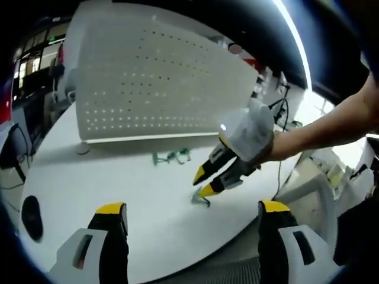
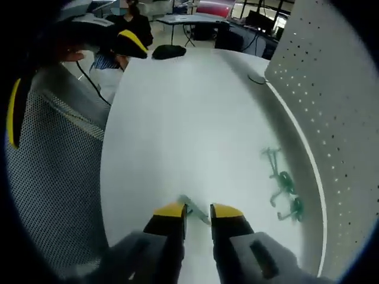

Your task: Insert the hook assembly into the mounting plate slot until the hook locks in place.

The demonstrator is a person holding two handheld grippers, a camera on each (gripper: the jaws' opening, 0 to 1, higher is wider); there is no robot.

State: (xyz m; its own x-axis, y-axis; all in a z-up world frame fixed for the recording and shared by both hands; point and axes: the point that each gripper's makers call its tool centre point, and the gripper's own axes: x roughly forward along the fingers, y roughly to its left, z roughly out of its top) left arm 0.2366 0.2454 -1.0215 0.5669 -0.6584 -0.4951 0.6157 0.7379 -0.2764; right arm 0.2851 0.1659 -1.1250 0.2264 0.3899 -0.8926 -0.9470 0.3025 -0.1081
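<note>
In the left gripper view my left gripper [image 1: 192,214] has its fingers [image 1: 111,214] spread wide at the bottom of the frame, nothing between them, over the white desk [image 1: 89,177]. Right of centre my right gripper [image 1: 204,182] reaches in, its yellow tips close together and angled down at a small green hook [image 1: 201,200] lying on the desk; I cannot tell from here whether they touch it. More green hooks [image 1: 172,157] lie just above centre, near the foot of the upright white pegboard [image 1: 160,89] across the upper frame.

In the right gripper view my right gripper [image 2: 198,212] sits at bottom centre, fingers nearly together with the thin green hook [image 2: 194,208] in the narrow gap. The other hooks [image 2: 283,186] lie at lower right beside the pegboard [image 2: 331,89] along the right edge.
</note>
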